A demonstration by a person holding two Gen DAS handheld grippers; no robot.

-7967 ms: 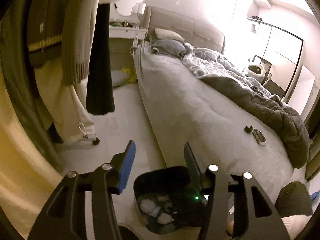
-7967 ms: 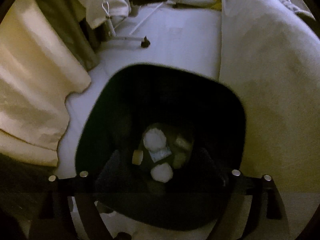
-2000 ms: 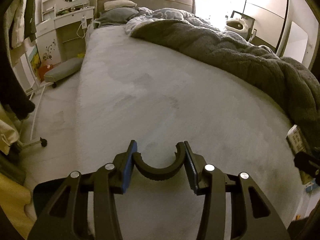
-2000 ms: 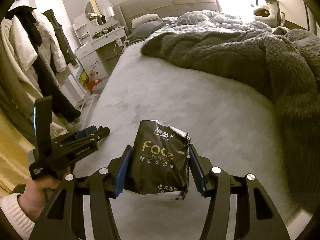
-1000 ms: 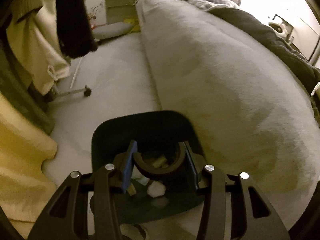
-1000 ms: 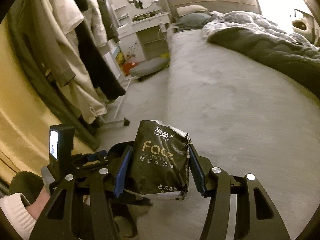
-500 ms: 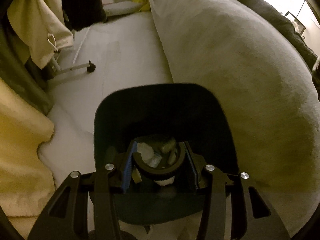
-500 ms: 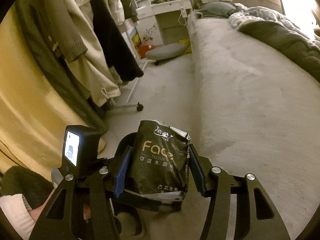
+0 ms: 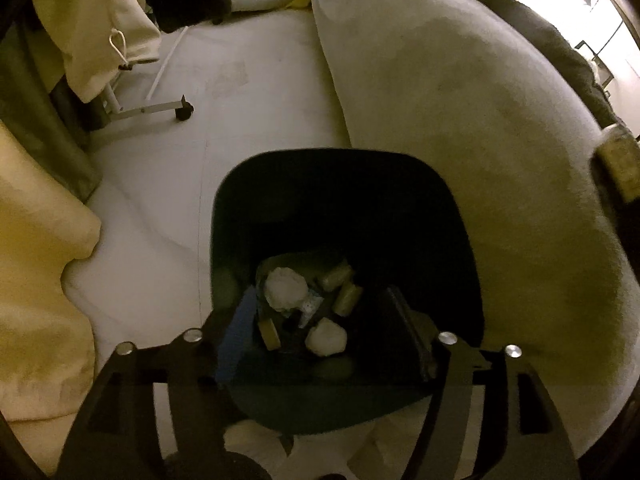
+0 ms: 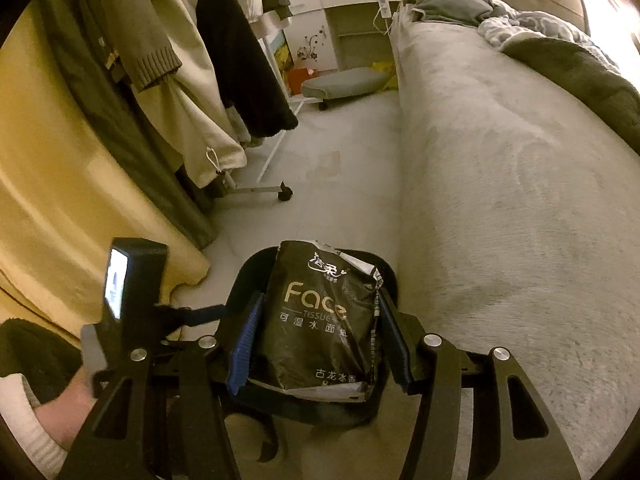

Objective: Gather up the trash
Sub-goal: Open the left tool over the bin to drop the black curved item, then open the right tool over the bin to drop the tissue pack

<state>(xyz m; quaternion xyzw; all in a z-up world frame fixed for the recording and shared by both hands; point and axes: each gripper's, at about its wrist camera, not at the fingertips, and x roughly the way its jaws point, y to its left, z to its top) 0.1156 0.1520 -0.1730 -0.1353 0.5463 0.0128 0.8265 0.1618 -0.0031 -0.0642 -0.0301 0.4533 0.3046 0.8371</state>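
A dark trash bin (image 9: 452,216) stands on the floor beside the bed. Inside it lie white crumpled tissues (image 9: 286,290) and other small scraps. My left gripper (image 9: 320,326) is open and empty, directly over the bin's mouth. My right gripper (image 10: 318,340) is shut on a black "Face" tissue pack (image 10: 320,316), held just above the bin's rim (image 10: 242,276). The left gripper's body (image 10: 132,304) and the hand holding it show at the lower left of the right wrist view.
The bed (image 10: 500,200) with a grey sheet fills the right side. Hanging clothes (image 10: 168,60) on a wheeled rack (image 10: 260,190) and a yellow curtain (image 10: 60,200) stand left. A white desk (image 10: 344,0) and a low stool (image 10: 344,80) are at the back.
My left gripper has opened and the black curved piece it held is gone from its jaws. My right gripper has carried the tissue pack closer over the bin.
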